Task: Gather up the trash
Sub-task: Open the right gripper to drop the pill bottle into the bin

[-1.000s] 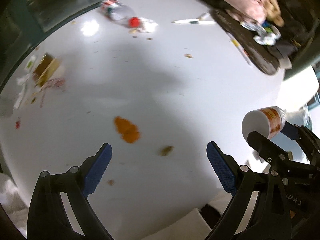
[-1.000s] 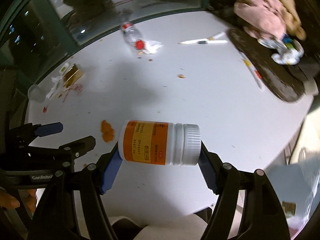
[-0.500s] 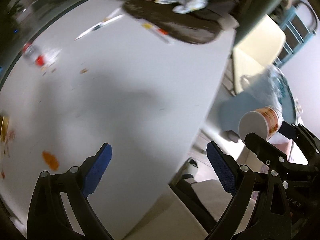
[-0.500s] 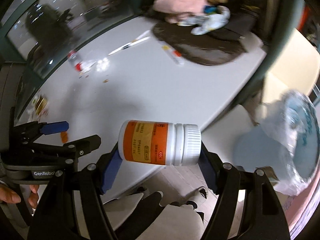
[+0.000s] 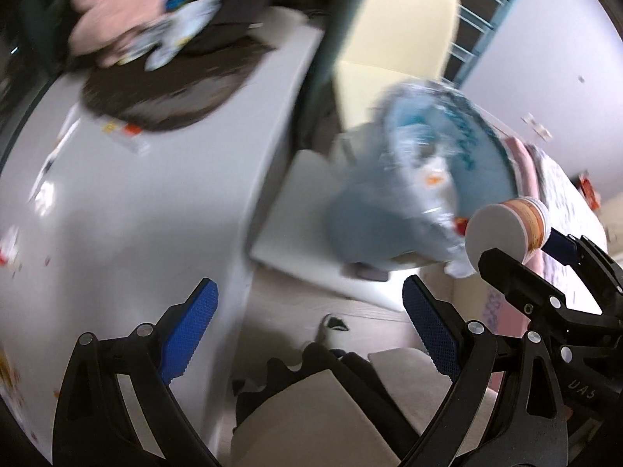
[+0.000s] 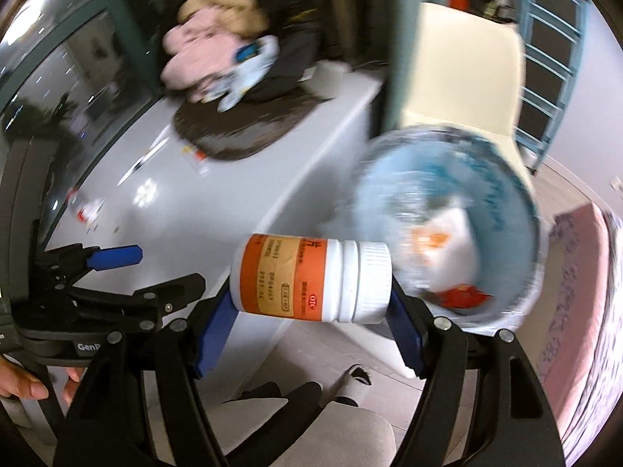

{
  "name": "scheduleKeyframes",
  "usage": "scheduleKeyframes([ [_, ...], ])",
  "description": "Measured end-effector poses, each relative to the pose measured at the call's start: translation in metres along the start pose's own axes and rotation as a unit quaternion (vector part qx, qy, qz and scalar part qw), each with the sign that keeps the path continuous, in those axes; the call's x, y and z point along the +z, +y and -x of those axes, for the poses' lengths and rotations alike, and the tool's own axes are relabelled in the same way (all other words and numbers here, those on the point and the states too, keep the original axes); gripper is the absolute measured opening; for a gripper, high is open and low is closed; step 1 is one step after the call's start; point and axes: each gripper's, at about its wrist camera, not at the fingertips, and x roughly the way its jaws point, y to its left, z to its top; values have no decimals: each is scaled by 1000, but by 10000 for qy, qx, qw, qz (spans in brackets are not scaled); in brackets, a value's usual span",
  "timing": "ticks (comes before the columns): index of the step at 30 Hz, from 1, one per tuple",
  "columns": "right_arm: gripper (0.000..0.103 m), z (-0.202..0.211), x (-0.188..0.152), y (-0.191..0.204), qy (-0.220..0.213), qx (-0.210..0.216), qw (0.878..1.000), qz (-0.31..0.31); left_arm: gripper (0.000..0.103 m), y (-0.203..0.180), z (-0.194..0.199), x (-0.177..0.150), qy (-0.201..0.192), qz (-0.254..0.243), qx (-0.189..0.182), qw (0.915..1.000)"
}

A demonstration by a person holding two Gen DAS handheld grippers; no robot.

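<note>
The right gripper [image 6: 311,325] is clamped end to end on the pill bottle [image 6: 311,278], which lies crosswise between its pads, just short of the blue bin [image 6: 502,210] ahead and to its right. The grip only catches the base and cap, so the round bottle could roll out, or fall short of the bin's lined rim if let go early. The left gripper [image 5: 309,330] is spread wide and empty, the desk [image 5: 136,210] to its left
</note>
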Motion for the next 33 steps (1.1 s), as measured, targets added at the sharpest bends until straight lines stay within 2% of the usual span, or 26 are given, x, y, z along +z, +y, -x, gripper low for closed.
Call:
scheduleKeyframes([
  [8,68,17,7,-80,-270,-228,9974,-624,93,-70,-24,41,-4,-475,-221,9986],
  [14,68,10,21,-117,-321,-214,9952,-894,93,-99,-41,65,62,-636,-258,9976],
  [22,69,-11,41,-138,-98,-132,9948,-1003,93,-96,-59,87,156,-421,-221,9987],
  [29,82,-24,53,-126,6,-392,9963,-770,93,-76,-65,88,297,-199,-180,9992],
  [33,83,-25,51,-122,46,-473,9955,-825,93,-68,-63,89,293,-180,-184,9992],
])
